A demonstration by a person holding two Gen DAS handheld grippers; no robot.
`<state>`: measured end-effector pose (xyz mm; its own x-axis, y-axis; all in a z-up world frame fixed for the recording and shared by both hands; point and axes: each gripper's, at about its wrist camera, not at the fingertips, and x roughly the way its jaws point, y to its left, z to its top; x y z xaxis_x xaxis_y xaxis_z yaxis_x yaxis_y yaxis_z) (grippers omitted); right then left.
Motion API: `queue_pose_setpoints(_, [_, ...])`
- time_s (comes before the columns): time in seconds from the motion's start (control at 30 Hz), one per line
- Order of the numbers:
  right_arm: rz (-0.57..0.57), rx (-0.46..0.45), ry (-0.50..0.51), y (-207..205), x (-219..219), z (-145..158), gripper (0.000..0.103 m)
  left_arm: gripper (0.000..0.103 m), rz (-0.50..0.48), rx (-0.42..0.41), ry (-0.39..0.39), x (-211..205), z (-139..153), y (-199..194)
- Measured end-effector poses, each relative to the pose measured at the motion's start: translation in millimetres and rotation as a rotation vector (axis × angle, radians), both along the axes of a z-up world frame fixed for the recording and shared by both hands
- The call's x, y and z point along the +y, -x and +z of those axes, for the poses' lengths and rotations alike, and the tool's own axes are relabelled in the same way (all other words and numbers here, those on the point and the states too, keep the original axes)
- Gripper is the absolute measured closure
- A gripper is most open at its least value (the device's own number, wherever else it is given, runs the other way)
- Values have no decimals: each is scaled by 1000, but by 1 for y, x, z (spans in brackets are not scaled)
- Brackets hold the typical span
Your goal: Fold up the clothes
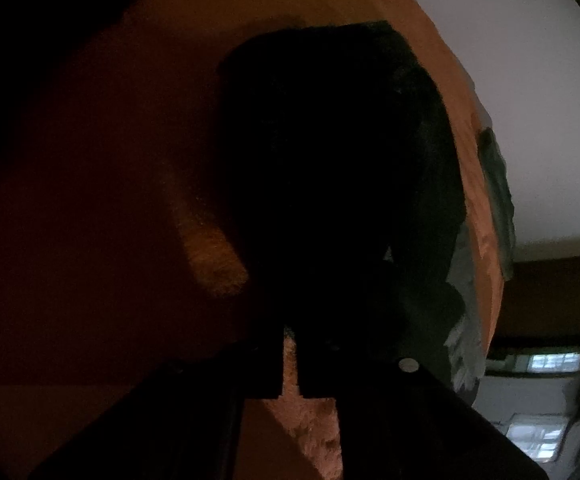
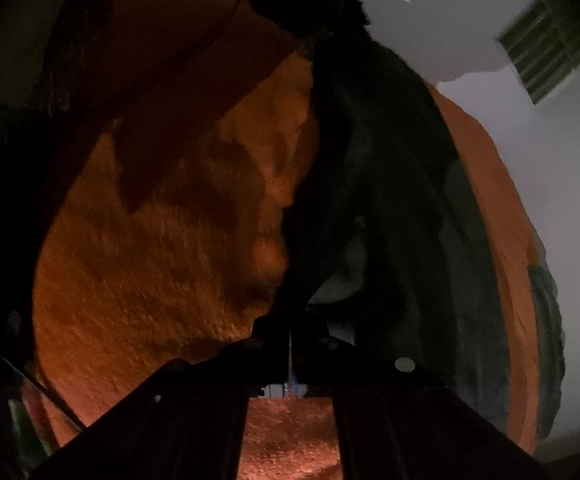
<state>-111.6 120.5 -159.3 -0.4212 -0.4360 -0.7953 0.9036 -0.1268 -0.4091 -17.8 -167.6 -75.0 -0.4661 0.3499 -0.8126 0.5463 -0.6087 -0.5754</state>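
Two tongs, one dark garment, one orange fleece blanket (image 2: 161, 280) as work surface.

Item: dark garment (image 1: 330, 168), black to dark green, lying on the blanket just ahead of both tongs, running away from the tips and slightly to their right. Outline poorly lit; sleeves or hems cannot be told apart.

Step in hand, as judged: taking hold of the garment's near edge for a fold. To do it well, each tong should bite the edge of the cloth only, leaving the blanket pile free, with the two grips level with each other so the fold line runs straight. Lift low, carry the edge over, lay it down flat without dragging the rest.

Left tongs (image 1: 290, 344): tips nearly together, a narrow slit between them showing orange blanket. The garment's near edge sits right at the tips; whether any cloth is pinched cannot be told in this dark.

Right tongs (image 2: 291, 340): tips drawn together, only a hairline of light between. Dark cloth lies at and just beyond the tips, to their right; a grip on it cannot be confirmed.

Second dark cloth (image 1: 498, 200): well off to the right, at the blanket's edge.
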Motion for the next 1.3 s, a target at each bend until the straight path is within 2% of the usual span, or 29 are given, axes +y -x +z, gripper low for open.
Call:
queue_pose_setpoints(0.03, [-25, -26, 16, 2, 1, 4, 103, 94, -11, -4, 9, 2, 4, 1])
queue_pose_setpoints(0.1, [-80, -72, 55, 6, 7, 15, 103, 84, -46, -14, 37, 12, 15, 9])
queue_pose_setpoints(0.2, [-189, -105, 104, 12, 25, 31, 103, 75, -165, 30, 73, 41, 40, 0])
queue_pose_setpoints(0.37, [-521, -142, 142, 36, 79, 51, 103, 64, -496, 98, 227, 137, 65, 16])
queue_pose_setpoints(0.5, [-842, -187, 158, 62, 142, 50, 103, 63, -632, 131, 281, 170, 56, 47])
queue_pose_setpoints(0.63, [-1107, -199, 195, 79, 220, 63, 103, 63, -654, 125, 182, 198, 46, 80])
queue_pose_setpoints(0.7, [-1256, -209, 240, 89, 267, 70, 100, 63, -665, 117, 169, 214, 42, 90])
queue_pose_setpoints(0.77, [-1401, -261, 328, 95, 329, 78, 90, 63, -683, 106, 163, 228, 36, 98])
queue_pose_setpoints(0.83, [-1550, -319, 436, 98, 389, 80, 58, 63, -699, 94, 160, 237, 31, 104])
queue_pose_setpoints(0.9, [-1705, -356, 532, 95, 444, 75, 46, 63, -707, 85, 164, 234, 28, 100])
queue_pose_setpoints(0.97, [-1837, -430, 647, 90, 492, 66, 46, 63, -698, 77, 167, 232, 24, 98])
queue_pose_setpoints(1.07, [-1955, -570, 840, 85, 544, 45, 46, 63, -659, 62, 137, 222, 20, 99])
queue_pose_setpoints(1.13, [-2012, -676, 913, 87, 559, 23, 46, 63, -632, 52, 109, 217, 17, 100])
queue_pose_setpoints(1.2, [-2052, -766, 946, 92, 560, 5, 46, 63, -609, 44, 84, 213, 15, 100])
queue_pose_setpoints(1.27, [-2083, -799, 988, 93, 559, -8, 47, 63, -588, 38, 61, 210, 13, 100])
queue_pose_setpoints(1.3, [-2083, -796, 1027, 93, 559, -12, 52, 63, -580, 36, 53, 209, 12, 99])
